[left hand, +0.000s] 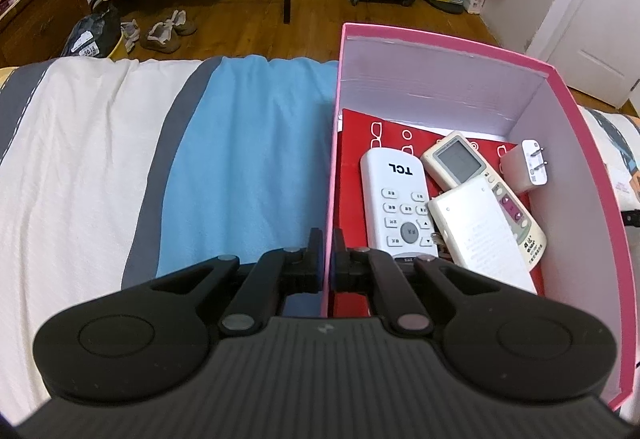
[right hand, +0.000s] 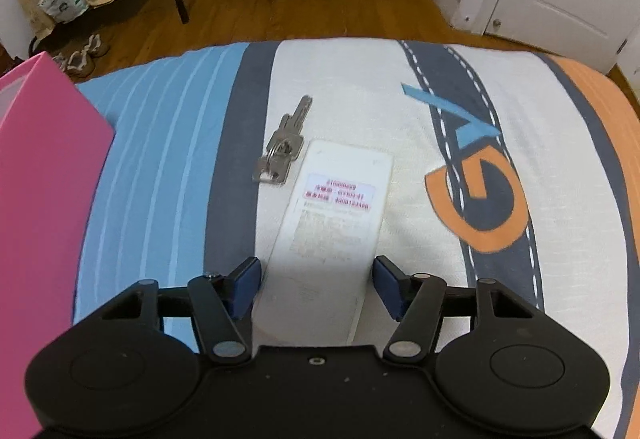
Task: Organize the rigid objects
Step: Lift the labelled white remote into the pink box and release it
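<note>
Pink box (left hand: 592, 143): on the bed (left hand: 100, 143), its near wall pinched by the left claw (left hand: 329, 239); holds remotes and a charger (left hand: 524, 167). White card (right hand: 332, 215): on the bed beside keys (right hand: 282, 147), between the spread right claw (right hand: 316, 279) fingers.

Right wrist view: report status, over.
Left gripper shut on pink box wall. Right gripper open, straddling white remote on bed. Keys beside remote, clear of jaws.

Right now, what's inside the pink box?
Inside the pink box: a white TCL remote, a beige remote with a screen, a white plug adapter and a white rectangular device, all on red printed paper. They hide most of the floor.
</note>
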`<state>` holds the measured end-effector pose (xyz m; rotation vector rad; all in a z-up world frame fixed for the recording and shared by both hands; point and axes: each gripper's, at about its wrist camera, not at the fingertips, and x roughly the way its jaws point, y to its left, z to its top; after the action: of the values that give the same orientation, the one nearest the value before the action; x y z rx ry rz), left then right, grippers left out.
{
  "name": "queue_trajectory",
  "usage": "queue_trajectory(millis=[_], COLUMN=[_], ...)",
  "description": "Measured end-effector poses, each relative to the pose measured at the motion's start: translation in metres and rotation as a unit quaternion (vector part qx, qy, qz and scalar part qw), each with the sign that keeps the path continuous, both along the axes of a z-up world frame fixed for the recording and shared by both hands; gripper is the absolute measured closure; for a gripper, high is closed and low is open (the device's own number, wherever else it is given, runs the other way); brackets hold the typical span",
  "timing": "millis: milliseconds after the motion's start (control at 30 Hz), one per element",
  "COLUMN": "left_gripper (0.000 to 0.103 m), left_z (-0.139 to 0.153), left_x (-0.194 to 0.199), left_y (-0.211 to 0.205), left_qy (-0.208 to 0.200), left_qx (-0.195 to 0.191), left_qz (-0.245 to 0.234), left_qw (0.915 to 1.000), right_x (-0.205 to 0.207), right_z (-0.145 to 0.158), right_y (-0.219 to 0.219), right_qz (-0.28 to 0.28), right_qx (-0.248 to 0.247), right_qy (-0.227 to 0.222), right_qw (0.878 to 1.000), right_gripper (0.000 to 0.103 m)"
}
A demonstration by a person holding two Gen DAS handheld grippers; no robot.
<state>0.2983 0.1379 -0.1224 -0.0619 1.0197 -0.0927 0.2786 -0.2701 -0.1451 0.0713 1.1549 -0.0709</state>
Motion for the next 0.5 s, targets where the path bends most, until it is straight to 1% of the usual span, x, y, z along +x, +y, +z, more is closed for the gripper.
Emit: queue_trajectory(millis=[100, 133, 167, 333, 500], left_gripper=[0.100, 0.100, 0.100, 0.100, 0.100], left_z=[0.000, 0.000, 0.000, 0.000, 0.000], left_x=[0.000, 0.000, 0.001, 0.000, -0.001], left_y=[0.001, 0.001, 0.002, 0.004, 0.004], left_qy=[0.003, 0.004, 0.004, 0.005, 0.004], left_qx=[-0.004, -0.005, -0.007, -0.015, -0.016], left_qz=[0.004, 0.004, 0.004, 0.002, 0.001], left_qw=[1.0000, 1.0000, 1.0000, 0.9999, 0.9999], right_x=[0.003, 0.003, 0.003, -0.004, -0.016], right_z=[-0.010, -0.012, -0.013, -0.002, 0.016], right_y=[0.002, 0.001, 0.001, -0.003, -0.003], right_qz=[-0.009, -0.011, -0.012, -0.024, -0.026], right_qx=[-0.011, -0.013, -0.015, -0.003, 0.007], right_qy=[-0.029, -0.042, -0.049, -0.058, -0.074], right_qw=[0.999, 0.999, 0.999, 0.998, 0.997], right_gripper=[0.034, 0.035, 0.039, 0.040, 0.040])
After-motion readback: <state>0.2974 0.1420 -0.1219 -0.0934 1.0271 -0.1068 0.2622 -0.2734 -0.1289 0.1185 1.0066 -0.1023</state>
